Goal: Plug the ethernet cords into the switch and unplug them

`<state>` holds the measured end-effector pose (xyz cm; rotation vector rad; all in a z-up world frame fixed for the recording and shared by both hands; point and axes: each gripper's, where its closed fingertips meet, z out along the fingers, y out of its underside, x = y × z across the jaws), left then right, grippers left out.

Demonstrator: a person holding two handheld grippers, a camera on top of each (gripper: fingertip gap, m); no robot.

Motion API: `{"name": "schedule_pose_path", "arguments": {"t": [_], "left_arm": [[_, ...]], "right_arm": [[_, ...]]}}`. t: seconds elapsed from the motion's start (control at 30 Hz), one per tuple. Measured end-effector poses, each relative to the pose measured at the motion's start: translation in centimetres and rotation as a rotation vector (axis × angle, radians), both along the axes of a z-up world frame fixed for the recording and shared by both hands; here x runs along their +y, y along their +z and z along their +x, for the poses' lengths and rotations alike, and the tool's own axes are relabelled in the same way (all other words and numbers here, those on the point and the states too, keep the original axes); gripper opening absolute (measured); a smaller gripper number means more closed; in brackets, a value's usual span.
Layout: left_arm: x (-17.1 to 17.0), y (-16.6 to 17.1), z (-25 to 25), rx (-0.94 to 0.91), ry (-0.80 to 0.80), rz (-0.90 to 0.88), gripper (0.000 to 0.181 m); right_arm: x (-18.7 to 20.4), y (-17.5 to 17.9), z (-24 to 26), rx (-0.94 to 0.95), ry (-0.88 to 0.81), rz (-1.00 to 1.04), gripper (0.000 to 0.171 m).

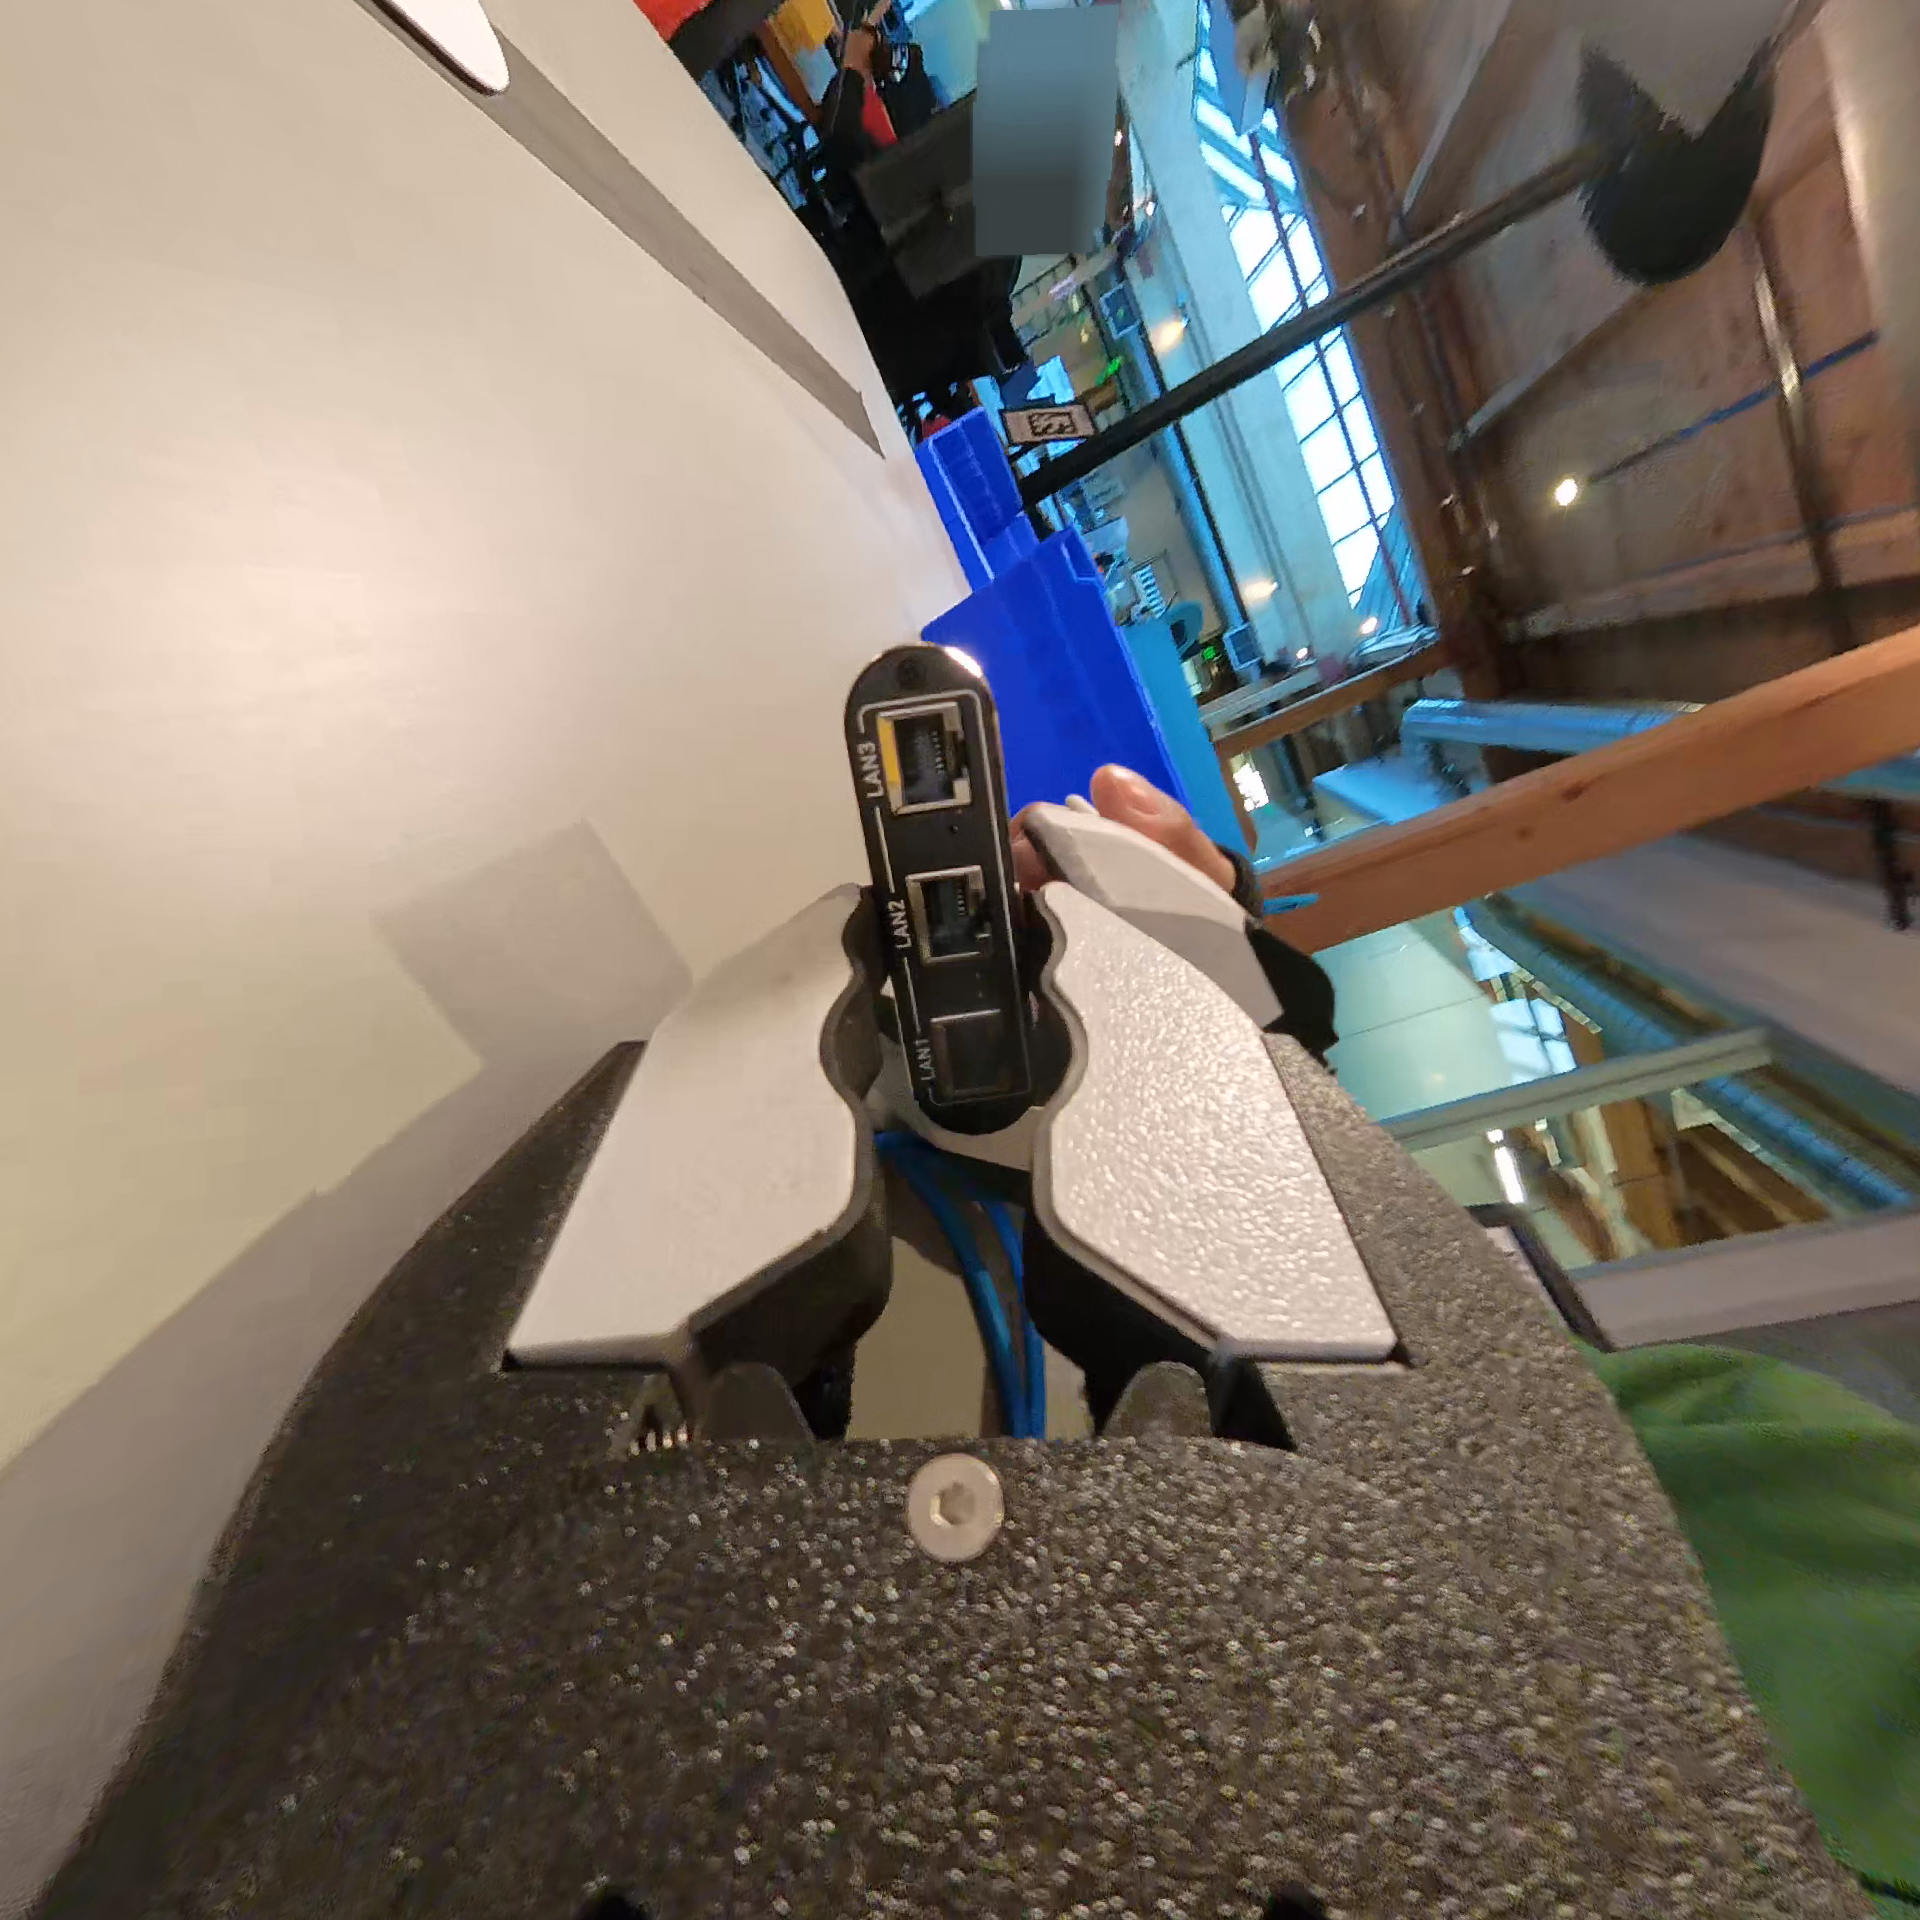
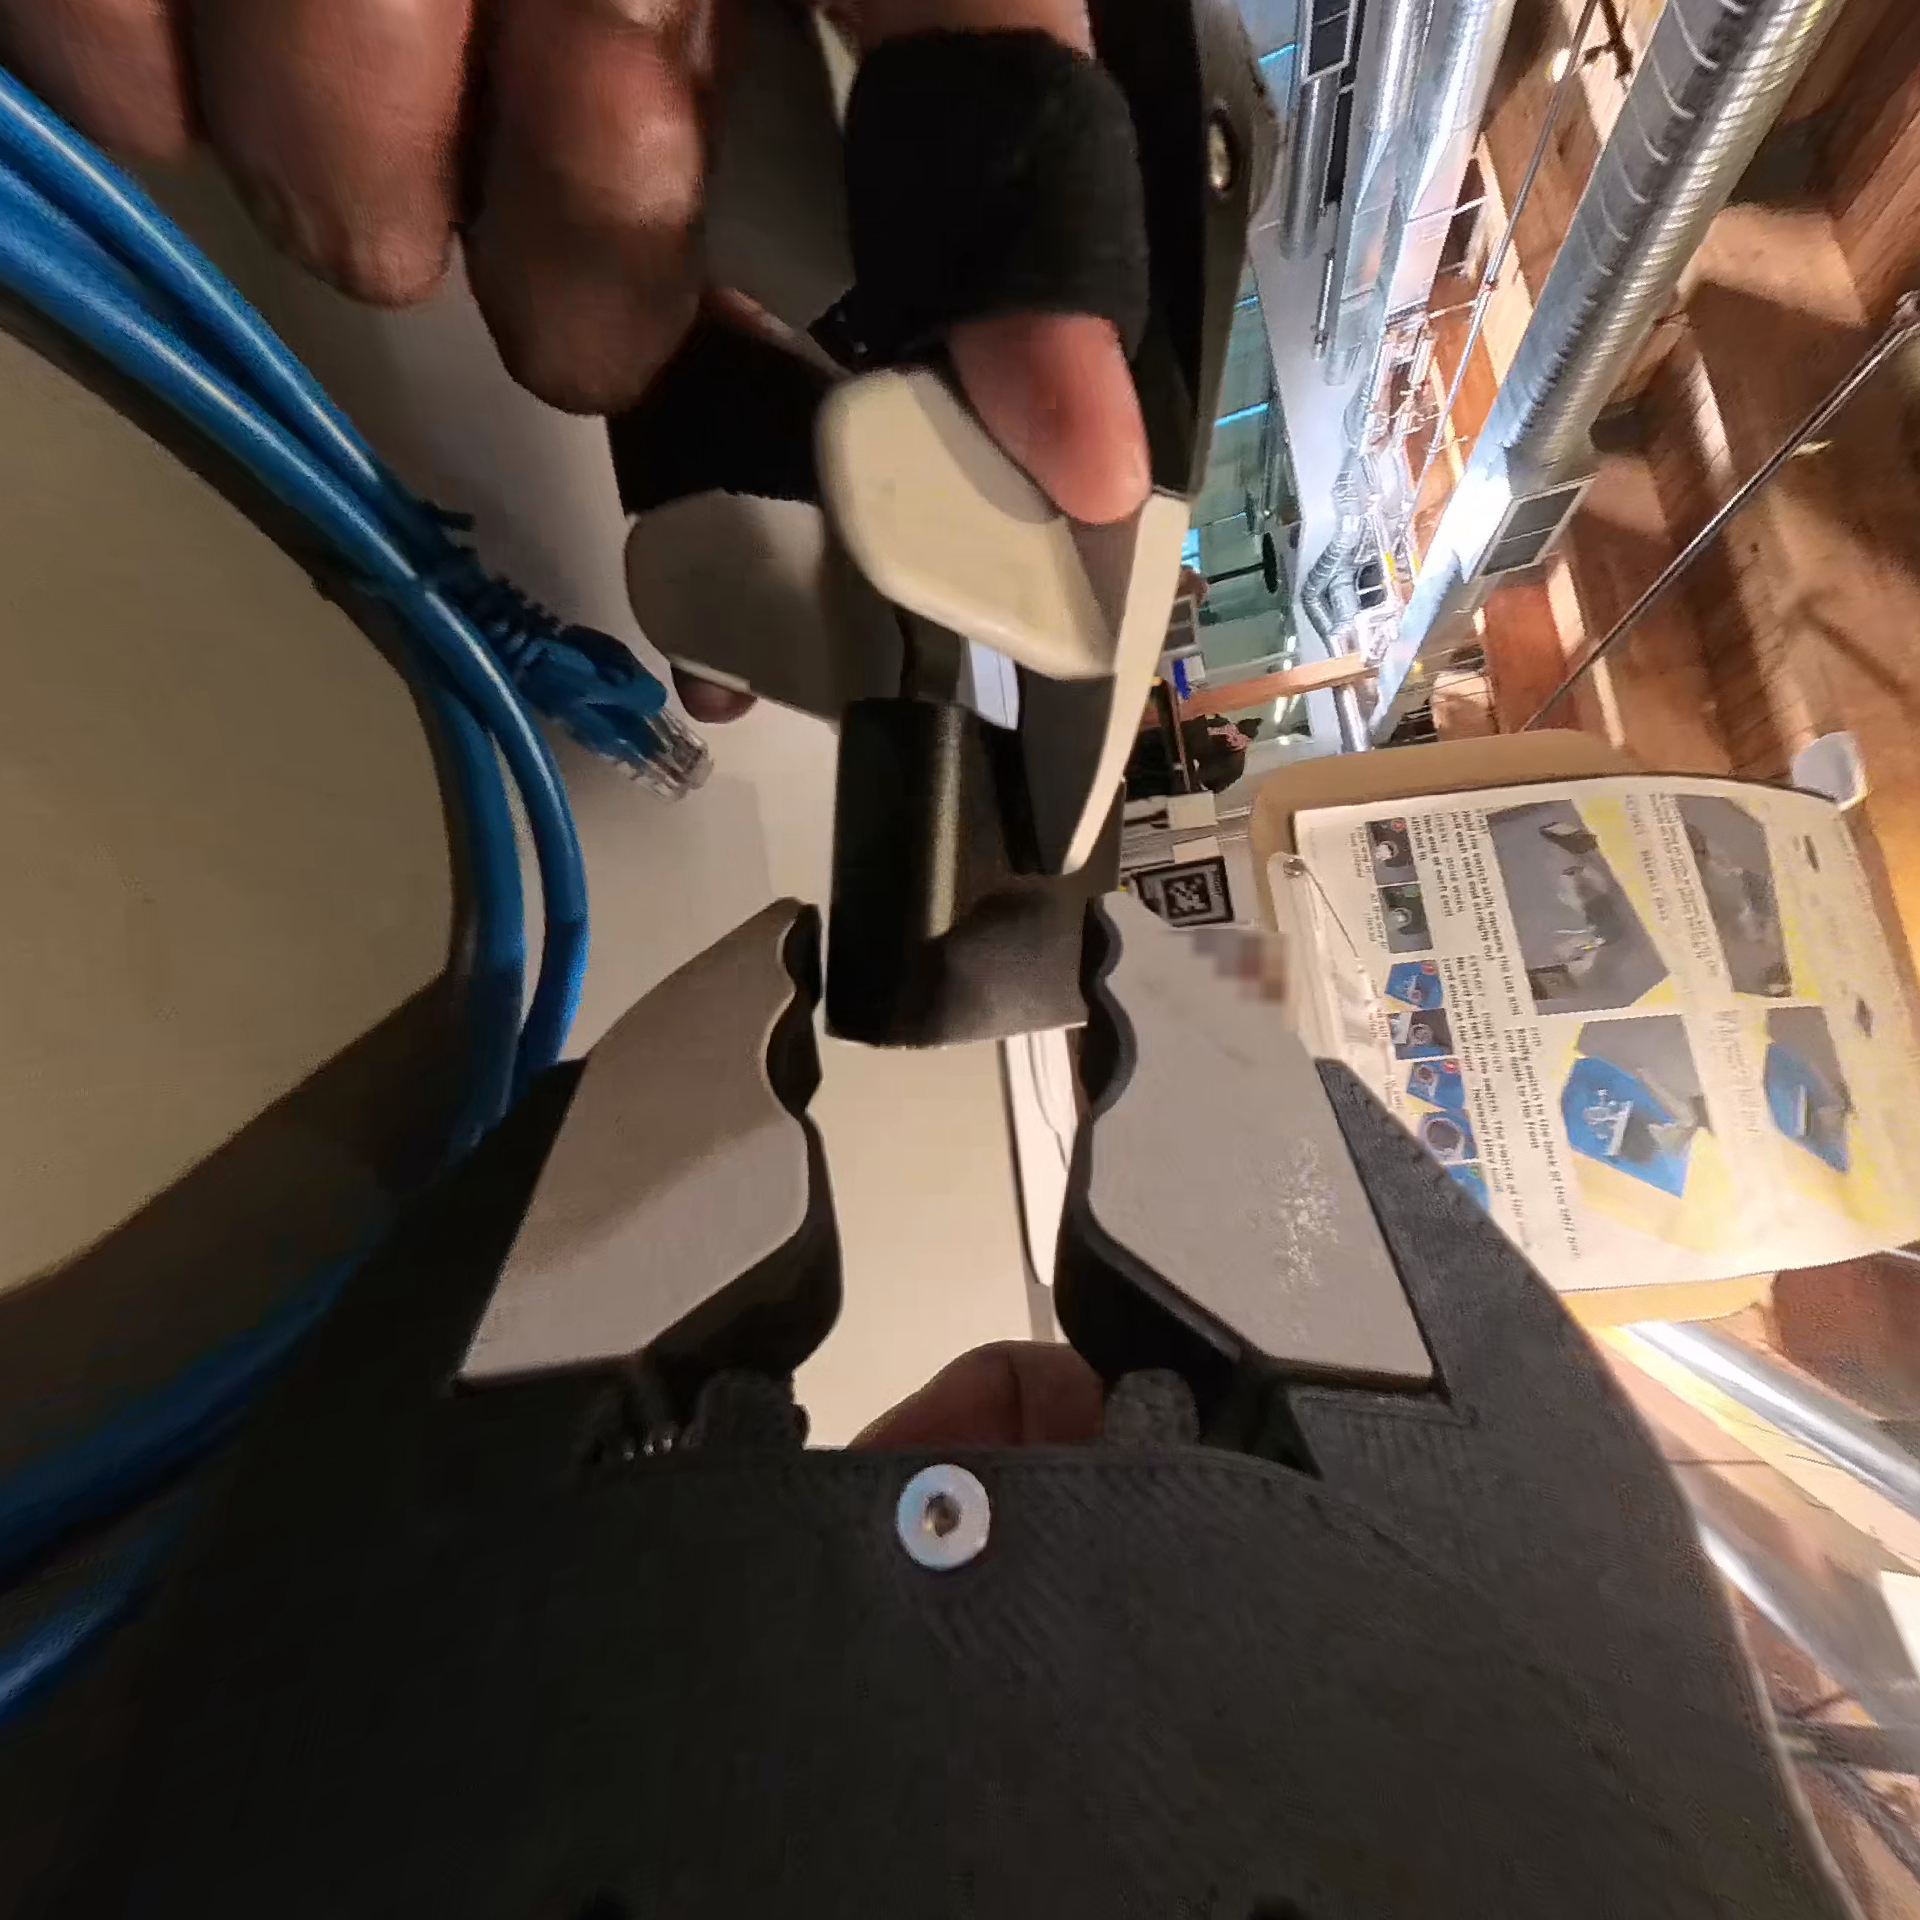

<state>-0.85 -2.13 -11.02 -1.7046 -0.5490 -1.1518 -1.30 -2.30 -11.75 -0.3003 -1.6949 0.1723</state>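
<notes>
Left tongs [image 1: 951, 961]: we are seeing them clamped on the black switch [image 1: 935, 862], the fingers pressing its two long sides near the middle port.
Switch: we are seeing it held on end above the white worktop [image 1: 312, 623], port face toward the left wrist camera, all three ports empty.
Right tongs [image 2: 951, 971]: we are seeing them set apart around the switch's dark end [image 2: 935, 914]; the right finger is touching or nearly touching it, a gap showing on the left.
Ethernet cords [image 2: 520, 831]: we are seeing blue cords looping at the left of the right wrist view, one clear-tipped plug [image 2: 649, 743] lying unplugged on the worktop.
Hand [image 2: 1049, 416]: we are seeing bare fingertips and a black strap on the left tongs' body.
Background: we are noting blue bins [image 1: 1049, 644] behind the switch and a printed instruction sheet [image 2: 1621, 1029] at right.
</notes>
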Motion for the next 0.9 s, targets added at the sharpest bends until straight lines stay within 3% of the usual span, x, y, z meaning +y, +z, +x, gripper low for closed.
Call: {"name": "schedule_pose_path", "arguments": {"t": [0.2, 0.3, 0.53, 0.67, 0.9], "left_arm": [[0.0, -0.7, 0.2, 0.020, -0.068, -0.040, 0.034], [-0.4, -1.5, -0.2, 0.153, -0.125, -0.082, 0.043], [-3.3, -3.6, -1.0, 0.577, -0.339, -0.218, 0.041], [-4.8, -4.5, 0.4, 0.642, -0.475, -0.261, 0.041], [-4.9, -6.1, 1.7, 0.711, -0.535, -0.295, 0.019]], "right_arm": [[0.5, -0.2, 0.1, -0.017, -0.006, -0.004, 0.031], [0.9, -0.7, 0.5, -0.063, 0.027, -0.080, 0.026], [2.5, -2.0, 1.2, -0.153, 0.033, -0.143, 0.025], [2.9, -2.1, 1.5, -0.166, 0.051, -0.166, 0.025], [2.7, -2.5, 2.1, -0.204, 0.102, -0.193, 0.025]]}}
